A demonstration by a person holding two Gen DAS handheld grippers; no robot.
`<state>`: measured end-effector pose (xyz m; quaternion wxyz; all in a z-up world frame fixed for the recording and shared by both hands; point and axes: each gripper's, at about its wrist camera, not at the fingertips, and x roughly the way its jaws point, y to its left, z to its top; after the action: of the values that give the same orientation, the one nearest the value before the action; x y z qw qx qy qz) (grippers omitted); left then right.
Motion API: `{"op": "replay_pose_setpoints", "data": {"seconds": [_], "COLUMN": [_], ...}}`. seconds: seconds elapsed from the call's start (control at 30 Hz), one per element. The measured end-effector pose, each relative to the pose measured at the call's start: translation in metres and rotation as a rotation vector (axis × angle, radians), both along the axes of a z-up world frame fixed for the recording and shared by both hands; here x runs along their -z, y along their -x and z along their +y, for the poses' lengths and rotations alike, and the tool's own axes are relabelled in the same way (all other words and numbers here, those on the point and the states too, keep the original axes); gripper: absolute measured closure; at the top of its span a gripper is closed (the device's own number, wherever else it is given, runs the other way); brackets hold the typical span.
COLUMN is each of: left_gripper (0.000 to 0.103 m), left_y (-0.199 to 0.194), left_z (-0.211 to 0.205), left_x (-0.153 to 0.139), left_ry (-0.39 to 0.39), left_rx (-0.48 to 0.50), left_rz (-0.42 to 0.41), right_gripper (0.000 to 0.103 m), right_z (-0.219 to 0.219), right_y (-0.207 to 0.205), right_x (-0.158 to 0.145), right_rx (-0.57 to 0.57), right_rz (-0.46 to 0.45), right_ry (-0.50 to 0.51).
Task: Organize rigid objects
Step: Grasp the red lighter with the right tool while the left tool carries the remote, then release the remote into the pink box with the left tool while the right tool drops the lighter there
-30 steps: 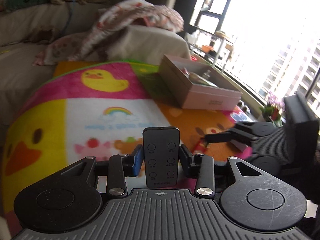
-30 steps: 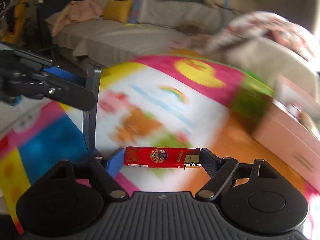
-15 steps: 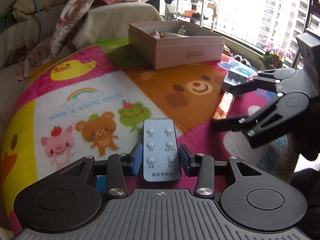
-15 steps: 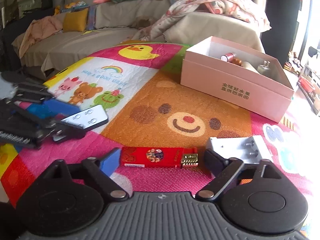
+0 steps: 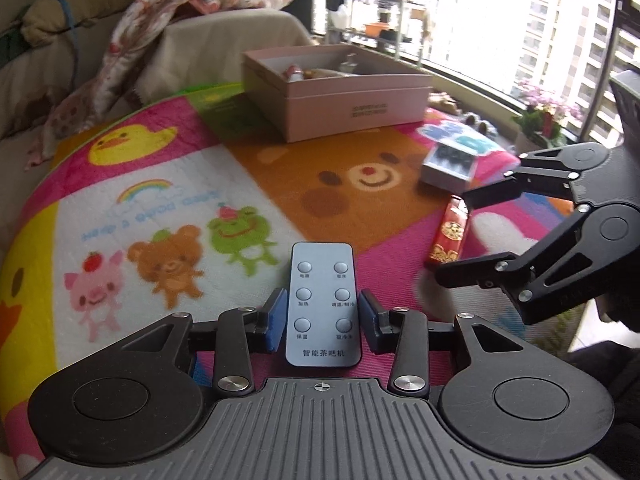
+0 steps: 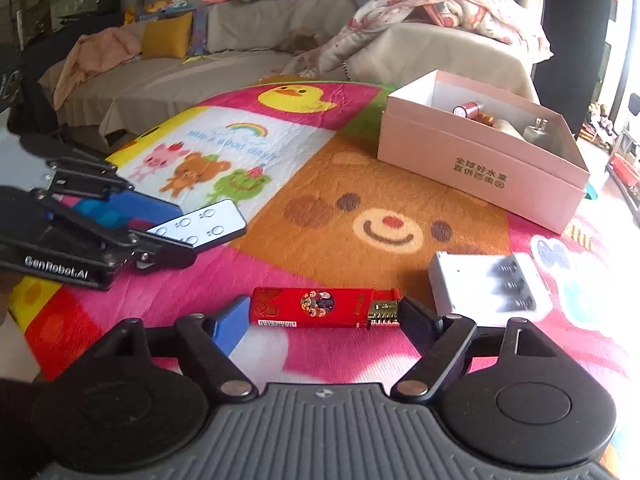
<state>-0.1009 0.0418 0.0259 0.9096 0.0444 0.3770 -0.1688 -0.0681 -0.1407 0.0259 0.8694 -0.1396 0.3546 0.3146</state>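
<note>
A grey remote (image 5: 322, 303) lies on the colourful mat between the fingers of my left gripper (image 5: 322, 320); a small gap shows on each side, so the jaws stand open around it. It also shows in the right wrist view (image 6: 200, 231). A red lighter (image 6: 325, 307) lies on the mat between the fingers of my right gripper (image 6: 324, 318), whose jaws stand open just beyond its ends. The lighter shows in the left wrist view (image 5: 449, 235) too. A white battery charger (image 6: 486, 282) lies right of the lighter. An open pink box (image 6: 480, 160) holding small items stands behind.
The mat (image 5: 168, 208) covers a low surface that drops off at its edges. A sofa with blankets and cushions (image 6: 224, 52) runs behind. A window with a shelf and a flower pot (image 5: 548, 120) is to the right in the left wrist view.
Both grippers came down onto the mat with their objects. The left jaws have opened off the remote and the right jaws off the lighter, so both objects now rest on the mat.
</note>
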Motion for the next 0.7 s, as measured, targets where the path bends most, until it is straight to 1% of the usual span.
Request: {"op": "replay_pose_setpoints", "data": {"seconds": [0.07,0.13,0.2,0.23,0.3,0.37,0.43,0.47,0.53,0.57,0.6,0.63,0.7], "left_gripper": [0.060,0.060,0.060,0.060,0.060,0.060,0.060,0.060,0.059,0.059,0.059,0.059,0.060], "left_y": [-0.001,-0.008,-0.024,-0.033,-0.055,-0.088,-0.127,-0.150,-0.192,-0.214,-0.235,-0.248,-0.259], "left_z": [-0.006,-0.011,-0.018,-0.021,-0.028,-0.035,-0.040,-0.043,-0.047,-0.050,-0.052,-0.053,-0.051], "left_x": [-0.006,-0.019,-0.044,-0.059,-0.091,-0.120,-0.142,-0.151,-0.157,-0.155,-0.148,-0.140,-0.119], "left_ry": [0.012,0.032,0.048,0.049,0.042,0.046,0.084,0.123,0.193,0.214,0.226,0.234,0.244], "left_rx": [0.021,0.031,0.052,0.059,0.081,0.089,0.081,0.074,0.055,0.037,0.010,-0.012,-0.034], "left_rz": [-0.006,-0.028,-0.077,-0.116,-0.202,-0.267,-0.293,-0.304,-0.304,-0.271,-0.229,-0.197,-0.159], "right_gripper": [0.022,0.022,0.022,0.022,0.022,0.022,0.022,0.022,0.022,0.022,0.017,0.014,0.014], "right_z": [-0.010,-0.021,-0.034,-0.040,-0.049,-0.056,-0.057,-0.056,-0.049,-0.045,-0.042,-0.039,-0.037], "right_y": [0.005,0.007,0.004,0.001,-0.010,-0.029,-0.054,-0.068,-0.096,-0.109,-0.122,-0.133,-0.144], "right_x": [-0.004,-0.011,-0.026,-0.037,-0.061,-0.084,-0.101,-0.107,-0.116,-0.117,-0.116,-0.113,-0.102], "right_rx": [0.003,0.020,0.055,0.076,0.129,0.196,0.251,0.267,0.280,0.276,0.275,0.289,0.310], "right_rz": [-0.014,-0.043,-0.099,-0.141,-0.237,-0.328,-0.381,-0.391,-0.414,-0.429,-0.432,-0.414,-0.350], "right_ry": [0.004,0.002,-0.007,-0.014,-0.033,-0.060,-0.086,-0.099,-0.128,-0.151,-0.162,-0.151,-0.107]}}
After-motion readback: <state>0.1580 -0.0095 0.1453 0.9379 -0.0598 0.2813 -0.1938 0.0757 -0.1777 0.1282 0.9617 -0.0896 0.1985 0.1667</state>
